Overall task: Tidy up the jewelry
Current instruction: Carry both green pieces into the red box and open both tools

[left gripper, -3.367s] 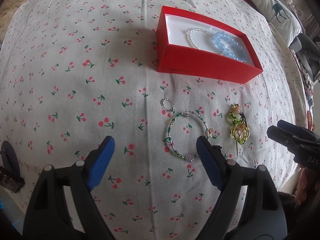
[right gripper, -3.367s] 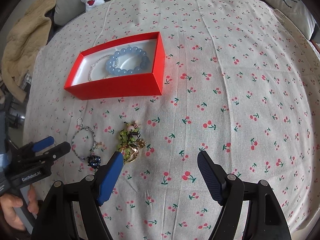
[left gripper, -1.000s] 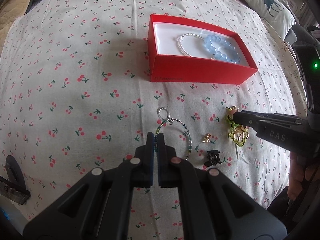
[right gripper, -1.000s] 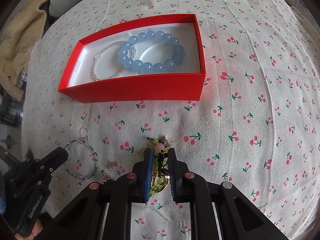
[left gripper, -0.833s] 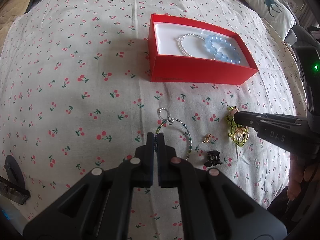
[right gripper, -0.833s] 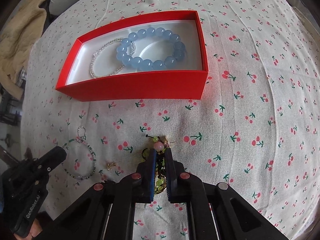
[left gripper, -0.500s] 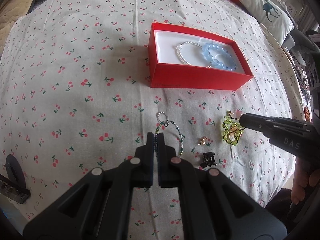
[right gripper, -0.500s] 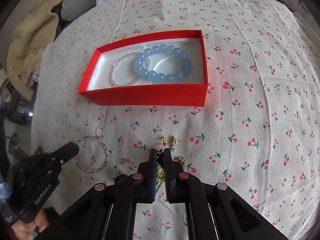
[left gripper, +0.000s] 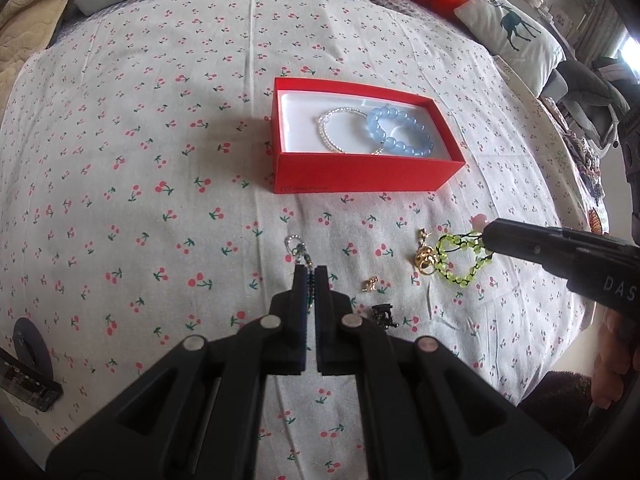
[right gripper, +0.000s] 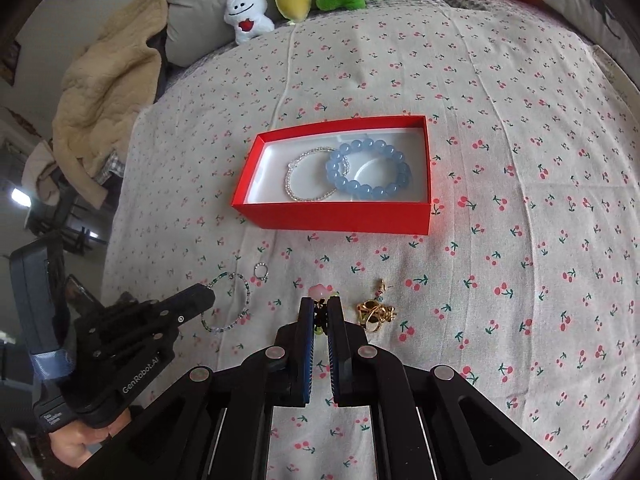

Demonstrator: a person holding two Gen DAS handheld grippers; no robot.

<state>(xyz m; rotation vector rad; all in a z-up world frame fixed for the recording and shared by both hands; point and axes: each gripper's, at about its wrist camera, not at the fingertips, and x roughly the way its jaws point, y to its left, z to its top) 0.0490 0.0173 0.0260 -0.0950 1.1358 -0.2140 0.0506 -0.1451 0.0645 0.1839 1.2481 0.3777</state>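
Cherry-print bed: left tongs pinch the beaded bracelet, right tongs pinch the green charm. Next, probably carry both ahead into the red box.

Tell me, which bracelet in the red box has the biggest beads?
The blue bead bracelet, at the box's right end. Its beads are fat and round; the clear bracelet beside it is a thin strand of tiny ones.

Soft daylight fills both views, bright and even. The red cardboard box drops a pale shadow to its left on the cherry-print bed sheet. Its white inside glares a little. A bright window spot shines far left. The round lens bends everything, and the corners go black.
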